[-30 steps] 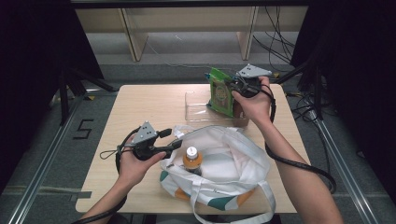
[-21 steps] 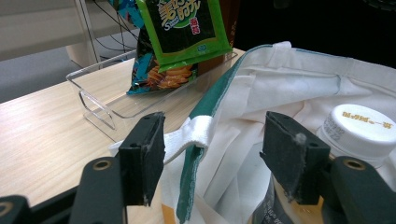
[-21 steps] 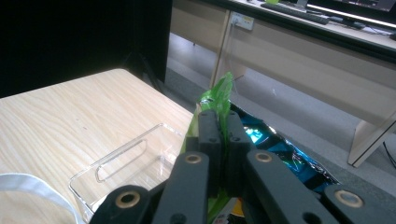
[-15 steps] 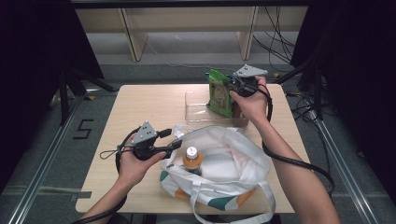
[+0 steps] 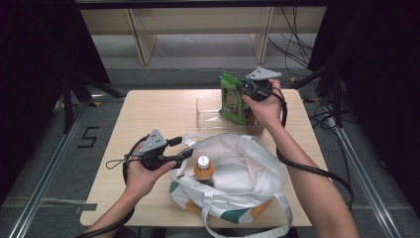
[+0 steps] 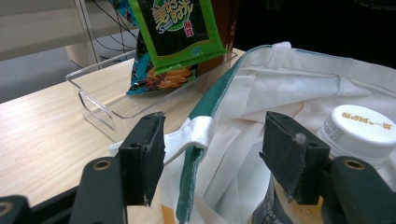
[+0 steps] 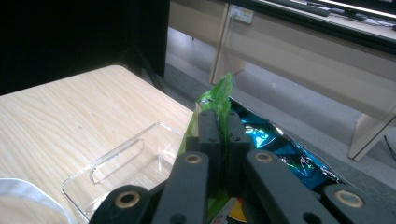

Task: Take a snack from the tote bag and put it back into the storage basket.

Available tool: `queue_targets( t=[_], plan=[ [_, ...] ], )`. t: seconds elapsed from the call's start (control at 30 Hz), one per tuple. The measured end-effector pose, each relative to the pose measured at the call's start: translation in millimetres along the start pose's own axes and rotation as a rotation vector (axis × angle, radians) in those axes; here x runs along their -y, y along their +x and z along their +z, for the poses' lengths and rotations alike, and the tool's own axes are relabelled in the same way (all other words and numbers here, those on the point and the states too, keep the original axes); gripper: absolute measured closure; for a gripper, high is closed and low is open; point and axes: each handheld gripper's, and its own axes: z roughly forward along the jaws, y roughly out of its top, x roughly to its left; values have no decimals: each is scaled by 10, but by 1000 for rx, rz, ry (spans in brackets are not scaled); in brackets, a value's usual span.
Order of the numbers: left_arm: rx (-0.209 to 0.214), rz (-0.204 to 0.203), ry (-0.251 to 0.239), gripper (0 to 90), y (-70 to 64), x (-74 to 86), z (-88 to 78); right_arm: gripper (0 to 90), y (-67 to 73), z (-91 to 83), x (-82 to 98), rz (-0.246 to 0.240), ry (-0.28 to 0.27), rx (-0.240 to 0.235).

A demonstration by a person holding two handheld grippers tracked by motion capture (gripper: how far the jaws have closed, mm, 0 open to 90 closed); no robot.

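My right gripper (image 5: 238,89) (image 7: 218,127) is shut on the top edge of a green snack packet (image 5: 231,100) (image 7: 219,91), holding it upright over a clear plastic tray (image 5: 210,113) at the table's far side. A blue snack packet (image 7: 280,149) stands just behind it. My left gripper (image 5: 182,147) (image 6: 217,156) is open at the left rim of a white tote bag (image 5: 247,168); the bag's green-edged rim and a white loop (image 6: 198,133) lie between the jaws, untouched by the pads. A bottle with a white cap (image 5: 203,162) (image 6: 362,128) stands in the bag.
The tray (image 6: 93,91) also holds a brown box (image 6: 226,28) behind the packets. The bag's handles (image 5: 277,218) hang over the near table edge. Bare wood (image 5: 148,114) lies left of the tray. Shelf legs and cables are beyond the table.
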Motion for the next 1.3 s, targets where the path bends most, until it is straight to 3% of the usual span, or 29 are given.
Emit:
queue_targets(
  t=[0.43,0.47,0.5,0.57,0.63,0.7,0.77,1.0,1.07,1.23,1.3],
  plan=[
    [3,1,3,385,1,6,0,894,55,101,19,-22,25,15],
    [3,0,2,386,2,7,-1,894,36,109,18,-46,23,15],
    [3,0,2,386,2,8,-2,894,55,113,23,-28,29,15],
    [3,0,2,387,3,9,-2,893,50,133,29,-47,24,21],
    [5,3,3,387,3,9,-1,893,68,144,35,-33,33,15],
    [4,-2,4,387,0,12,1,892,45,148,32,-63,35,13],
    [5,3,4,387,0,11,3,892,67,158,42,-43,39,12],
    [5,3,5,387,0,11,1,891,63,182,49,-53,42,9],
    [5,3,5,387,2,11,0,890,61,199,56,-79,44,11],
    [7,5,5,387,0,12,0,889,74,212,81,-63,44,20],
    [6,5,5,387,2,11,1,889,69,228,87,-87,47,15]
  ],
)
